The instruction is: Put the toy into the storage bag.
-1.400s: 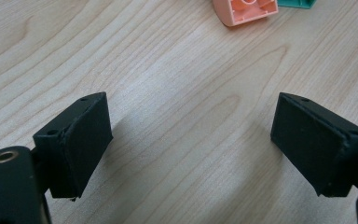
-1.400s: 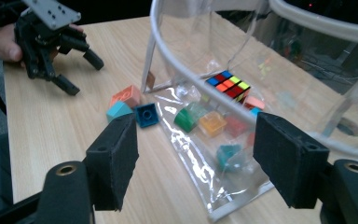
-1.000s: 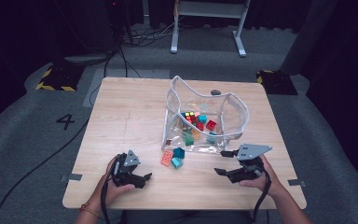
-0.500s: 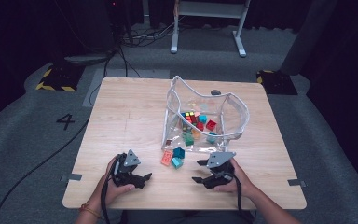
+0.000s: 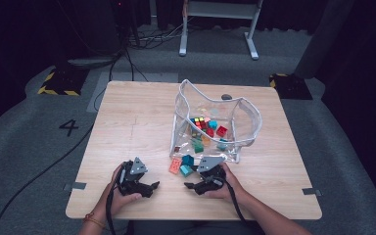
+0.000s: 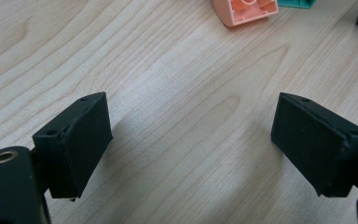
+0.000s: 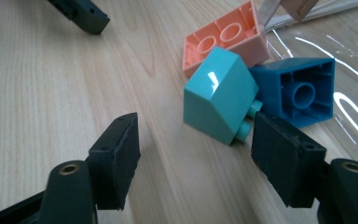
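1. A light wooden table [image 5: 127,122] is bearing everything, with the person's hands coming in at its near edge.
2. A clear plastic zip pouch [image 5: 245,117] is standing open just beyond the right gripper, holding a heap of coloured building bricks.
3. The left gripper [image 5: 149,187] is resting on the table in the left hand, well to the left of the loose bricks; its jaws are standing wide apart over bare wood.
4. The right gripper [image 5: 192,186] is sitting low in the right hand, its jaws spread apart and gripping nothing.
5. A dark blue brick [image 7: 298,91] is lying on its side just ahead of the right gripper, against the pouch edge.
6. A peach brick [image 7: 223,39] is lying just behind it, underside showing.
7. A turquoise sloped brick [image 7: 216,93] is lying nearest, just ahead of the right gripper's open jaws, touching both other bricks.
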Demonstrator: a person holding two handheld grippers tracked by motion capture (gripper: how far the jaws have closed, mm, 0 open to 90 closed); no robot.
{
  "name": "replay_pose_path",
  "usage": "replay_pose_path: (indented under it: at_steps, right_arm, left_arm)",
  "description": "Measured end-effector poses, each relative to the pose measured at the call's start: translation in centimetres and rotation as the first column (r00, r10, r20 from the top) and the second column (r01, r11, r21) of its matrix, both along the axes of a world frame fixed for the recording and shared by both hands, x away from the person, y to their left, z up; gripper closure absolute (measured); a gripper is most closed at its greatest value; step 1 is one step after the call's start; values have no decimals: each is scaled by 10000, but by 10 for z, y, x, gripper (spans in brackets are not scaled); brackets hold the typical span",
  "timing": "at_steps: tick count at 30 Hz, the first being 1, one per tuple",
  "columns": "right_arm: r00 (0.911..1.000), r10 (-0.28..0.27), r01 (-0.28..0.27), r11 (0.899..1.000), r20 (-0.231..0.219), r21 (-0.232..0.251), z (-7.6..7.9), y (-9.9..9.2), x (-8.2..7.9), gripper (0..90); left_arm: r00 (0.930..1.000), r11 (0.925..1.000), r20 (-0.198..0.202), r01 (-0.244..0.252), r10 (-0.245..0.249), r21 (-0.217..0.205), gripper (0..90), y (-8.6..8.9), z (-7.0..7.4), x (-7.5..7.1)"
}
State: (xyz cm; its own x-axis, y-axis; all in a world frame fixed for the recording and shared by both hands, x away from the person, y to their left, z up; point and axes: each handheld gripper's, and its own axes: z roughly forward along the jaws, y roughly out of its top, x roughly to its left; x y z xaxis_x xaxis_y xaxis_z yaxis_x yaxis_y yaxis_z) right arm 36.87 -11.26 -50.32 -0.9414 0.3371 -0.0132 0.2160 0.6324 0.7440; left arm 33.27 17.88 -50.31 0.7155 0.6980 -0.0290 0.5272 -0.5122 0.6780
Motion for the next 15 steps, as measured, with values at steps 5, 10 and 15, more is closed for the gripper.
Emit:
replay_pose_path:
  at_steps: [5, 10, 15]
  right_arm:
    - [9997, -246, 246, 9994, -27, 226, -1, 10, 3, 309]
    - [9995, -311, 311, 9993, -13, 202, -1, 16, 7, 340]
    - [9997, -221, 220, 9995, 40, 242, 0, 23, 9, 374]
  left_arm:
    - [10000, 10000, -12, 18, -18, 50, 121, 0, 0, 0]
    - [10000, 10000, -1, 8, -8, 60, 119, 0, 1, 1]
    - [10000, 10000, -2, 7, -7, 61, 119, 0, 1, 1]
